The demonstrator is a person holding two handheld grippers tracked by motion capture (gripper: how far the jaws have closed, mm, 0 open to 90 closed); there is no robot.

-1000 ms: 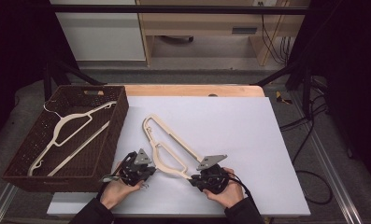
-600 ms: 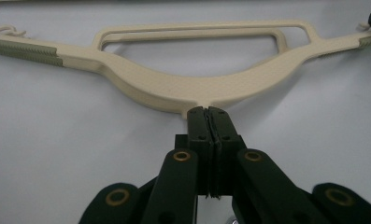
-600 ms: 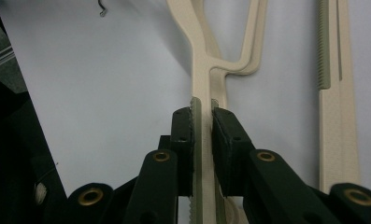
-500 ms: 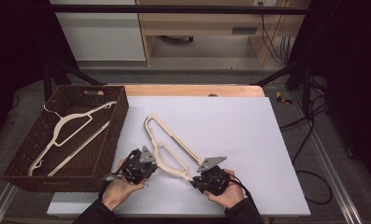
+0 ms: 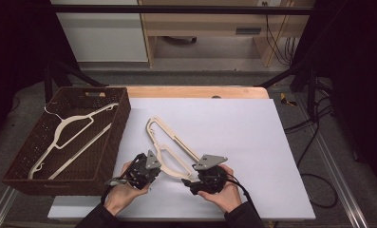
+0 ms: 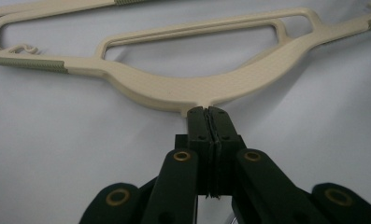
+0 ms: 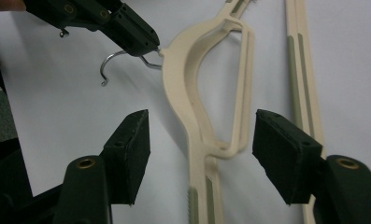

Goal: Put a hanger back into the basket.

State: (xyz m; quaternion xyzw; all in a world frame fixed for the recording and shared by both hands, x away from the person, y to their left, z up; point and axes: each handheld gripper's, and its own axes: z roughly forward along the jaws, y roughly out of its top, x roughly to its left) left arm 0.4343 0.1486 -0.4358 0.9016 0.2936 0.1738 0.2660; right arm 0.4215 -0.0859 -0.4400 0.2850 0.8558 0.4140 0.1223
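Note:
A cream plastic hanger (image 5: pixel 176 138) with a metal hook lies near the front of the white table top. My left gripper (image 5: pixel 155 164) is shut on the neck of the hook, right at the hanger's body (image 6: pixel 197 88); in the left gripper view the jaws (image 6: pixel 209 114) meet with no gap. My right gripper (image 5: pixel 192 179) is open and straddles one arm of the hanger (image 7: pixel 197 121), its pads (image 7: pixel 131 140) apart from the plastic on both sides. The right gripper view also shows the left gripper (image 7: pixel 148 45) pinching the hook (image 7: pixel 110 63).
A dark wicker basket (image 5: pixel 122 121) stands at the table's left edge with another cream hanger (image 5: pixel 67 128) lying in it. A wooden strip (image 5: pixel 191 91) runs along the table's far edge. White surface (image 5: pixel 252 142) stretches to the right of the hanger.
My left gripper has edged slightly right, in to the hanger's hook. The right gripper has barely moved.

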